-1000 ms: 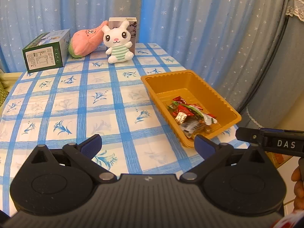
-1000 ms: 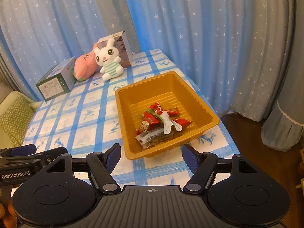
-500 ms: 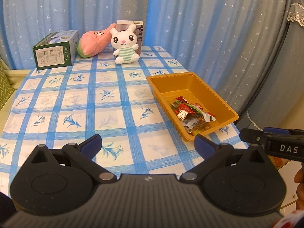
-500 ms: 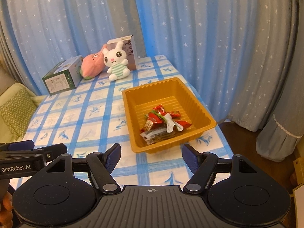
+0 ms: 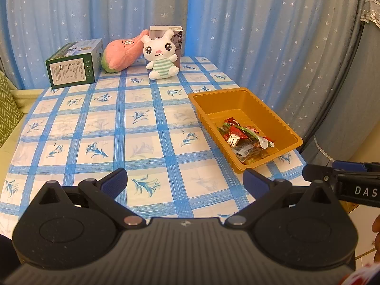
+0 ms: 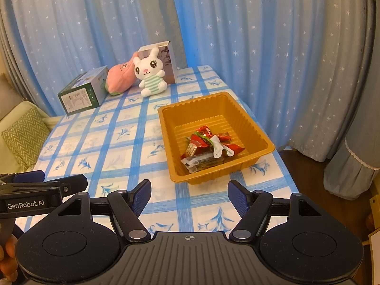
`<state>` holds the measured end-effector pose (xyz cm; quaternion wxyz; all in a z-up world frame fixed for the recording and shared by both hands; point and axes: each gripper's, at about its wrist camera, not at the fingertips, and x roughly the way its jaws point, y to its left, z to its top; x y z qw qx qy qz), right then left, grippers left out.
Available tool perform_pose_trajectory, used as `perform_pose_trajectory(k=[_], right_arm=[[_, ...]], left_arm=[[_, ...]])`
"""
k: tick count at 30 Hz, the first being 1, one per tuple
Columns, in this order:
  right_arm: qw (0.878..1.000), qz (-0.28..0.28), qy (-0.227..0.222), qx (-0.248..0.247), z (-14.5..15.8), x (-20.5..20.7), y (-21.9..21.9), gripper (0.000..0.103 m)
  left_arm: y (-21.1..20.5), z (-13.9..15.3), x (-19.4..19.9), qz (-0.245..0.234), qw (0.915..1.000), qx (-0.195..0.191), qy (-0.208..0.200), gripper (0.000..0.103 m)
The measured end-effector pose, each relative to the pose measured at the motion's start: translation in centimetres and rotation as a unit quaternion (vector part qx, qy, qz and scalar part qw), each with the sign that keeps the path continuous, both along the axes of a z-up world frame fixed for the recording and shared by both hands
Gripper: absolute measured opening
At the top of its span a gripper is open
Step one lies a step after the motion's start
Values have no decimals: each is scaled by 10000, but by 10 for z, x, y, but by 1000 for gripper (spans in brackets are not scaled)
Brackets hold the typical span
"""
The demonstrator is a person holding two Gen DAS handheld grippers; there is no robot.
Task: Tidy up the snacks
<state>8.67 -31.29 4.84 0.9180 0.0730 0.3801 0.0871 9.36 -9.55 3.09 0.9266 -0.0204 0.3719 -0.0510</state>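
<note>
Since the earlier frame you have drawn both tongs back, so the tray looks farther off. Left wrist view: your left gripper point(image 5: 185, 180) stands spread and empty; the orange tray point(image 5: 280, 118) of snacks point(image 5: 244, 137) lies beyond it, far right. Right wrist view: your right gripper point(image 6: 189, 196) is spread, empty; the tray point(image 6: 249, 121) sits just beyond its fingers, the snacks point(image 6: 209, 146) piled at its near end.
</note>
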Motion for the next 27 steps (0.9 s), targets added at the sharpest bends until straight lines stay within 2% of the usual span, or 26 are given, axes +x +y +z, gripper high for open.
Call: perform_pose_trajectory(k=[27], right_arm=[[10000,20,-14,4,1,0,2,71]], left_arm=[[-2,0,1,1,10000,-11,11,103]])
